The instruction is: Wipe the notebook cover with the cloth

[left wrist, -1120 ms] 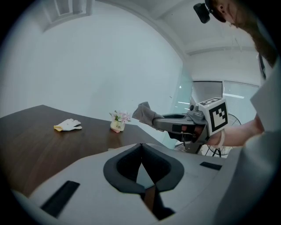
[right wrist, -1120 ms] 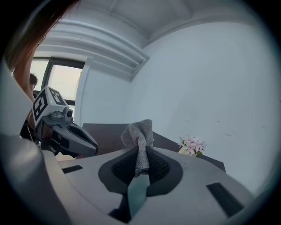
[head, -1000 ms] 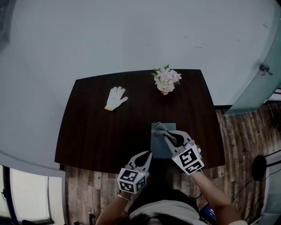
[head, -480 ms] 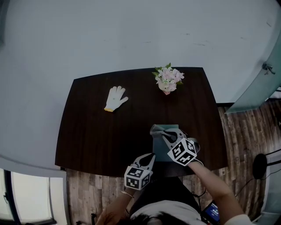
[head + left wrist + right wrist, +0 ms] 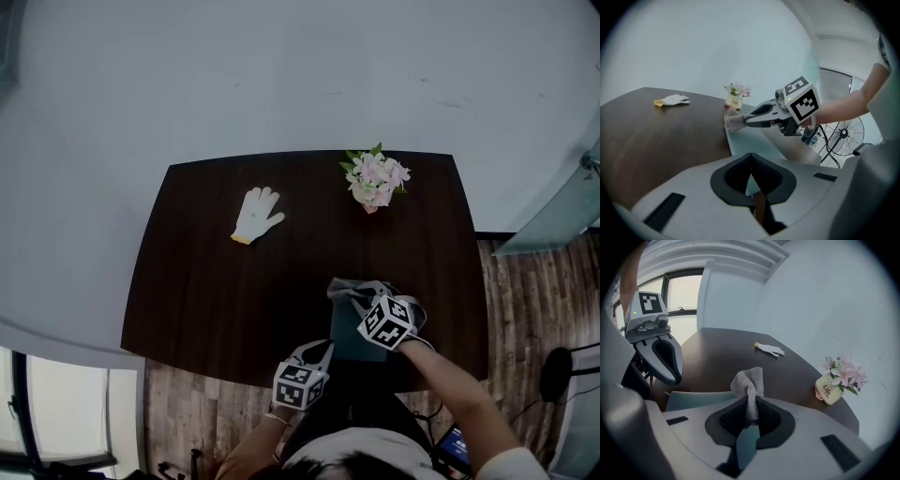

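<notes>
Head view, lower middle | right gripper (image 5: 359, 296) jaws pinching cloth (image 5: 340, 288) on notebook (image 5: 345, 337), upper-left corner | left gripper (image 5: 322, 350) jaws closed, empty | wipe looks barely underway, most cover left imo

The right tool (image 5: 355, 296) has swung leftward with the cloth (image 5: 339, 287).

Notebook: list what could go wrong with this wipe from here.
1. The left gripper is shut on nothing and doesn't seem to pin the notebook, so a stroke may drag it.
2. The notebook lies by the table's near edge; it could slide off.
3. The right gripper pinches a bunched cloth, which may wipe unevenly or slip out.
</notes>
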`<state>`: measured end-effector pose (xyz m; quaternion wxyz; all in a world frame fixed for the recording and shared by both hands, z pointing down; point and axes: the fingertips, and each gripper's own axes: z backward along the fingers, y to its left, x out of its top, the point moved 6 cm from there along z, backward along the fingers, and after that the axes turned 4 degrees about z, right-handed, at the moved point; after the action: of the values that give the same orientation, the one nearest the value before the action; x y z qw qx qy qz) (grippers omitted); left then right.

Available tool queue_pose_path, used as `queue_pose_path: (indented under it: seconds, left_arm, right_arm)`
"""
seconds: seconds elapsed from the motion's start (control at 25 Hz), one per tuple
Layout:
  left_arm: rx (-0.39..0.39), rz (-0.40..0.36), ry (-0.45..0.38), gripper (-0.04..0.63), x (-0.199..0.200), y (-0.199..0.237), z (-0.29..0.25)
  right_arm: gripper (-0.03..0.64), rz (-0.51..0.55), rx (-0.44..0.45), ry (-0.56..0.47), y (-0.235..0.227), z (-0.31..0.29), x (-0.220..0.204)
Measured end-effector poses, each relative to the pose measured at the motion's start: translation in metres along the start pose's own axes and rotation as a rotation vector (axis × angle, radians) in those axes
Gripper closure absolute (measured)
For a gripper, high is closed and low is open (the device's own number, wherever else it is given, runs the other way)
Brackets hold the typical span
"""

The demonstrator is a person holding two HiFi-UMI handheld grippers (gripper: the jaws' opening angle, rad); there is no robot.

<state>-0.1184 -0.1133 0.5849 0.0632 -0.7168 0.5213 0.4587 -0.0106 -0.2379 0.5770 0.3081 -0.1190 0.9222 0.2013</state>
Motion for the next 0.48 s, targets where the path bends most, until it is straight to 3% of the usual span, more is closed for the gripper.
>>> queue_pose_path:
  seconds: [0.48]
  left_arm:
    - [0.061,0.008,0.079,0.577,-0.012,0.011,-0.022]
  right_arm:
    - [0.578,0.052,0.095,0.078,-0.017,-0.037,-0.013]
